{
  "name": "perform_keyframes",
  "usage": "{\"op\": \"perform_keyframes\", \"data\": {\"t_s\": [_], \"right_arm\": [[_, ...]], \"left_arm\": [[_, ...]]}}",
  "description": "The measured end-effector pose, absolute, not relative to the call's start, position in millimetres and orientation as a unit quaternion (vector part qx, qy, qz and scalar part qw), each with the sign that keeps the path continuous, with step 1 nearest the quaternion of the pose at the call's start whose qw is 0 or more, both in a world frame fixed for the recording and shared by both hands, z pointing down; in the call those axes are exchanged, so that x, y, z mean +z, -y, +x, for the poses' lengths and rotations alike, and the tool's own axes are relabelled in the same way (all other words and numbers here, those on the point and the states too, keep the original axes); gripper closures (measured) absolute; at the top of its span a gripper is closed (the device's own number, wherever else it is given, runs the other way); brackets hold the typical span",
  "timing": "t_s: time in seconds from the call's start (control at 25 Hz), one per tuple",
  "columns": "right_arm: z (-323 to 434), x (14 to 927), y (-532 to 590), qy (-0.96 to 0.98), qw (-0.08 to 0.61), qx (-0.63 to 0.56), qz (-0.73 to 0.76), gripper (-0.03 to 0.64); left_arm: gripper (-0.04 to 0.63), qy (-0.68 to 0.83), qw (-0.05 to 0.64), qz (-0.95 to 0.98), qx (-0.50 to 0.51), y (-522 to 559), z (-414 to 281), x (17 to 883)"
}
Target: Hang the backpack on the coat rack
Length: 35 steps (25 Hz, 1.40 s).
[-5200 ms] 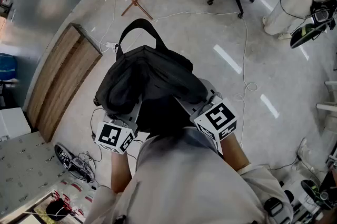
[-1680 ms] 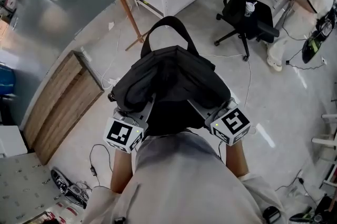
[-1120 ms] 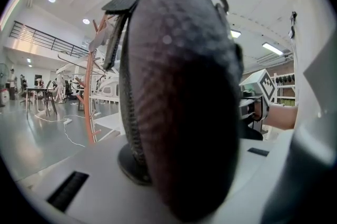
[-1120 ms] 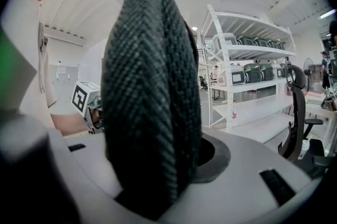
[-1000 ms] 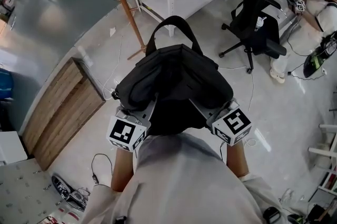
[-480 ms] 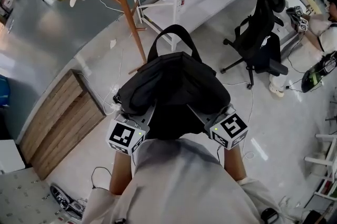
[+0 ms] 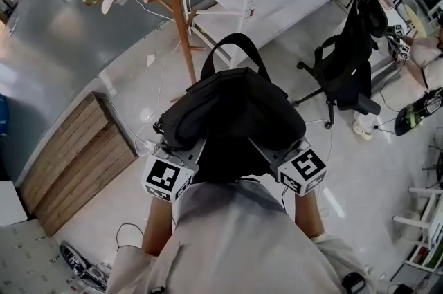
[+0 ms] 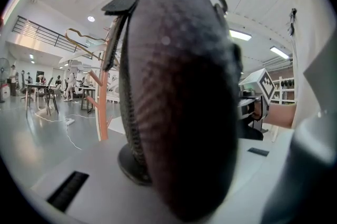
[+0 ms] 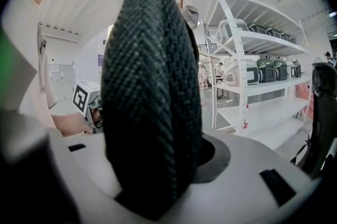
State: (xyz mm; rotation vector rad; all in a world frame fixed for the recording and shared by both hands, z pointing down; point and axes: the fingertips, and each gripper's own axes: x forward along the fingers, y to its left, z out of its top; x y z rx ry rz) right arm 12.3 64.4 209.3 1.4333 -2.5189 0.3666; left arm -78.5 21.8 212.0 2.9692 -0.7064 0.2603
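Your left gripper point(image 7: 185, 149) and right gripper point(image 7: 271, 151) are each clamped on a side of the black backpack point(image 7: 232, 109), which is held off the floor at frame centre. Its top handle point(image 7: 232, 54) sits near the wooden coat rack point(image 7: 176, 9), upper left. They are not touching, and the backpack isn't hung yet.

Seen from above, the backpack point(image 7: 232, 109) hides the jaws of the left gripper point(image 7: 188, 153) and right gripper point(image 7: 271, 153); the coat rack point(image 7: 177, 16) is cropped.

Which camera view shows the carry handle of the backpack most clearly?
The head view: the whole handle loop stands above the backpack. The two gripper views are filled by close fabric of the backpack; the loop is not clear there.
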Motion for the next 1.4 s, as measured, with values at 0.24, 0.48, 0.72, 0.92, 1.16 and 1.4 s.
{"op": "perform_keyframes", "data": {"t_s": [0.24,0.48,0.72,0.92,1.16,1.4], "right_arm": [[6,208,-42,0.86,0.123,0.122,0.479,0.426],[1,213,-26,0.869,0.138,0.117,0.461,0.426],[5,227,-11,0.873,0.145,0.12,0.449,0.426],[11,242,-1,0.878,0.153,0.13,0.434,0.425],[23,256,14,0.884,0.163,0.137,0.416,0.425],[33,273,30,0.889,0.168,0.153,0.398,0.423]], "left_arm": [[0.503,0.235,0.045,0.968,0.078,0,-86,213],[0.503,0.248,0.054,0.964,0.075,13,-92,218],[0.503,0.259,0.063,0.96,0.082,25,-88,233],[0.503,0.264,0.076,0.957,0.09,33,-83,246],[0.503,0.281,0.09,0.951,0.095,45,-72,261],[0.502,0.289,0.108,0.945,0.108,57,-64,276]]}}
